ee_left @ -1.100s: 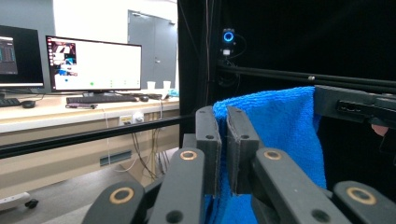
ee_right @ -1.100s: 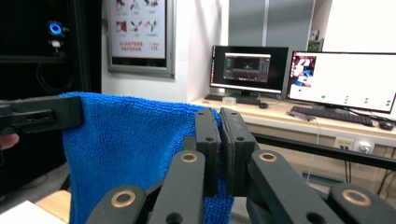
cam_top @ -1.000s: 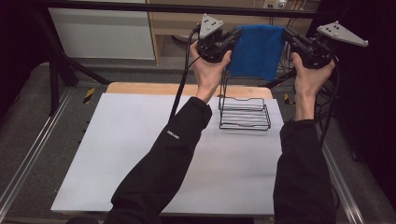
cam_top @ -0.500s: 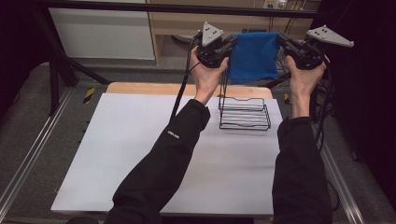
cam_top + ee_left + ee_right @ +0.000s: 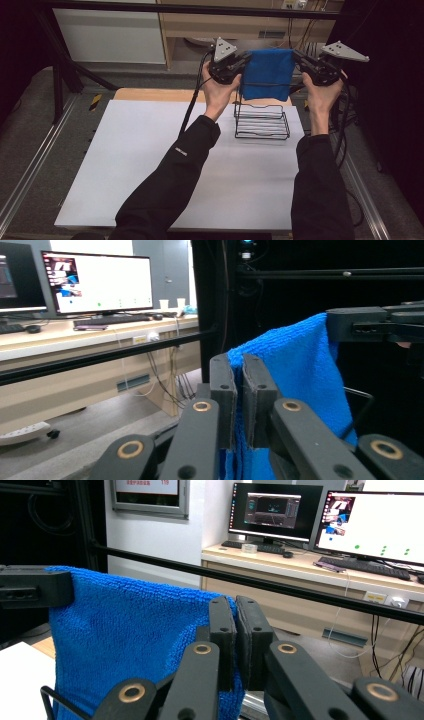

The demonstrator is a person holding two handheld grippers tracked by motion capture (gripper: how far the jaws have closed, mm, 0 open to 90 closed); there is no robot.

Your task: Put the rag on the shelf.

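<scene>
The black wire rack (image 5: 262, 121) at the desk's (image 5: 150, 165) far right stands empty. Above it hangs a fluffy blue microfibre cloth (image 5: 267, 74), its top corners pinched by the left hand-held gripper (image 5: 244, 61) and right hand-held gripper (image 5: 297, 56).

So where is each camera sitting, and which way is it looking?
High view: sits above the person's side, looking forward and down at the white table; shows both forearms, the left gripper and right gripper holding a blue cloth over a wire rack.
Left gripper view: rides that gripper, looking along its jaws, shut on the cloth's corner, toward the desk with monitors.
Right gripper view: rides that gripper, jaws shut on the cloth's other corner.
Shared: all three show the cloth.
</scene>
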